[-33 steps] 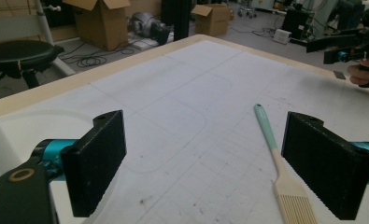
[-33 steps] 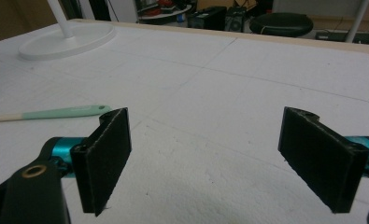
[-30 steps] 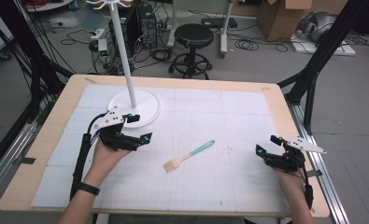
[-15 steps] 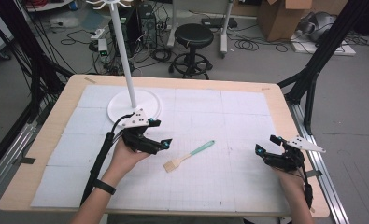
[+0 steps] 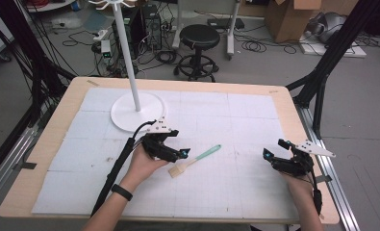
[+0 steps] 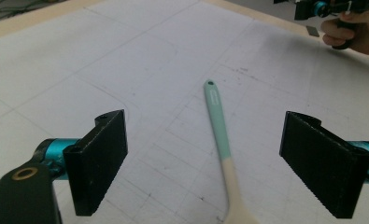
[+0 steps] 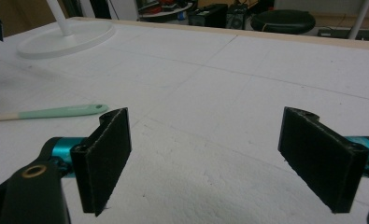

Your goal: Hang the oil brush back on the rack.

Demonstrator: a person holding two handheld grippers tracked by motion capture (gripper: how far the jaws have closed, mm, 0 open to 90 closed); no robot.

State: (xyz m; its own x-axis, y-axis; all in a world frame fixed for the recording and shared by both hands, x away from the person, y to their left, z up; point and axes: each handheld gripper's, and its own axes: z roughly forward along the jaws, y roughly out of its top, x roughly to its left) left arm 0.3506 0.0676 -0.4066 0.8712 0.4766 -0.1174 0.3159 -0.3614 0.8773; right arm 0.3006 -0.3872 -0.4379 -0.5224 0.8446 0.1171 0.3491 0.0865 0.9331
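In the high view the left gripper [image 5: 183, 154] sits just left of the frame's centre, held by a hand that comes up from the lower left edge with a dark band on the wrist. Its jaws are spread wide and grasp nothing. Just right of it lies a brush [image 5: 195, 160] with a mint-green handle and a pale wooden head, flat on the white gridded mat that covers the desk [image 5: 284, 103]; the handle tip points to the upper right, the head to the lower left, close to the left gripper's jaws.

In the left gripper view the brush [image 6: 218, 128] lies between the two black jaws without touching either, its green end toward the top of the frame and its pale end running off the bottom edge.

The right gripper [image 5: 266, 155] rests at the lower right of the high view, well apart from the brush, jaws released and empty. In the right gripper view the brush [image 7: 56, 112] shows at the left edge, beyond the left-hand jaw.

A white stand [image 5: 135, 111] with a round base rises in the upper left part of the mat.
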